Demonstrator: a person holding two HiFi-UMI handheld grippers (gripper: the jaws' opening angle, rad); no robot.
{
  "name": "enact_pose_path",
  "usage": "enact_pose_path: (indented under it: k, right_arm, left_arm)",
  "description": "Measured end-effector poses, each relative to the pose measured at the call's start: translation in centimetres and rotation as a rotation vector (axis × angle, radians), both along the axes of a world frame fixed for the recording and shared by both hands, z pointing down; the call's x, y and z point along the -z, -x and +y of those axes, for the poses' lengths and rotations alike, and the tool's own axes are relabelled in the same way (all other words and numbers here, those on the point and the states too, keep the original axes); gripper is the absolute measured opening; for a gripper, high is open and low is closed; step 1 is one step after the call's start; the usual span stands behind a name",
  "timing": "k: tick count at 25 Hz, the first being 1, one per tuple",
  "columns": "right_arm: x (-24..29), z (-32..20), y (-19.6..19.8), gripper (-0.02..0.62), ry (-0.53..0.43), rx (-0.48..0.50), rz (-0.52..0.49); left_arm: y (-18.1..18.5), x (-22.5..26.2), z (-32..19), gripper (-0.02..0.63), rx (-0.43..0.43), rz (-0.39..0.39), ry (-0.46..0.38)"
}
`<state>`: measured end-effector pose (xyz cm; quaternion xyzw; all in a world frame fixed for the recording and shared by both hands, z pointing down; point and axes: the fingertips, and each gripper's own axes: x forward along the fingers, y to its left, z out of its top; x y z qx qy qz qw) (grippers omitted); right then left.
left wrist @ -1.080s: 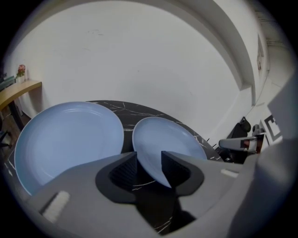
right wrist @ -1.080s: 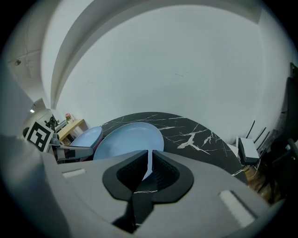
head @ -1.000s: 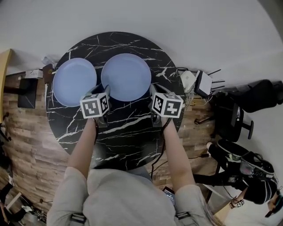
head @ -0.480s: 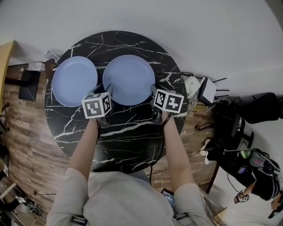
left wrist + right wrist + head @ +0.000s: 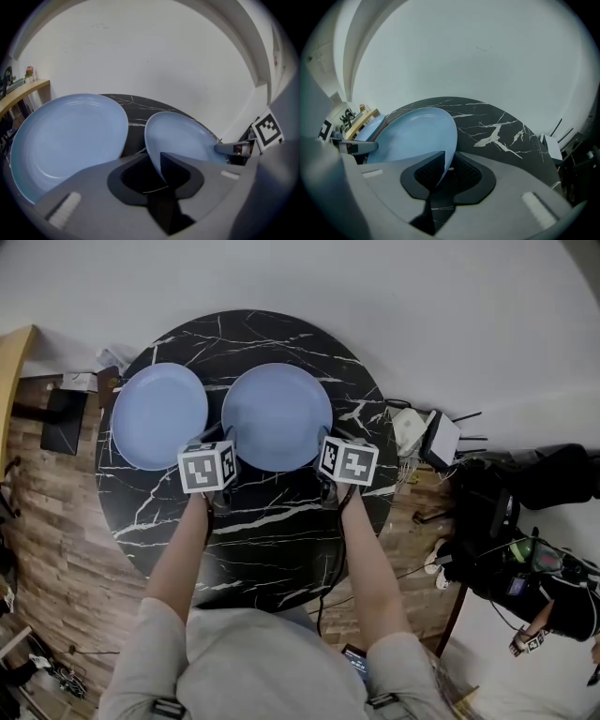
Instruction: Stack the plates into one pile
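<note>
Two pale blue plates lie side by side on the round black marble table [image 5: 272, 521]: the left plate [image 5: 157, 415] and the right plate [image 5: 277, 413]. My left gripper [image 5: 227, 440] is at the right plate's near-left rim. Its jaws have just been closing with the rim [image 5: 152, 150] between them, and a gap still shows beside the rim. My right gripper [image 5: 325, 442] is at the same plate's near-right rim. That rim [image 5: 449, 157] runs between its open jaws. The plate [image 5: 417, 131] rests on the table.
The left plate [image 5: 70, 136] nearly touches the right one. A white wall rises behind the table. White boxes with cables [image 5: 422, 432] and dark bags [image 5: 487, 493] lie on the wooden floor to the right. A wooden shelf edge [image 5: 11, 362] is at far left.
My right gripper has come down and in toward the right plate's rim. The left gripper has stayed at the plate's other side. Neither plate has moved.
</note>
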<state>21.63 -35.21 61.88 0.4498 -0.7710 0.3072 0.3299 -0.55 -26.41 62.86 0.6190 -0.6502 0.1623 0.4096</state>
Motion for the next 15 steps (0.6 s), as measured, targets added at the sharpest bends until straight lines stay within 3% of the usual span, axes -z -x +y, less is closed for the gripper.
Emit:
enact_pose_path:
  k: [7,15]
  right_arm:
    - [2.1,1.2,0.2,0.054,-0.022,-0.037,-0.026]
    - [5.5,3.2,2.1,0.055,-0.088,-0.036,-0.097]
  left_arm:
    - [0.4,1.9,1.3,0.138,0.009,-0.009,-0.004]
    - [2.3,6.0,3.1,0.135,0.022,-0.035,-0.086]
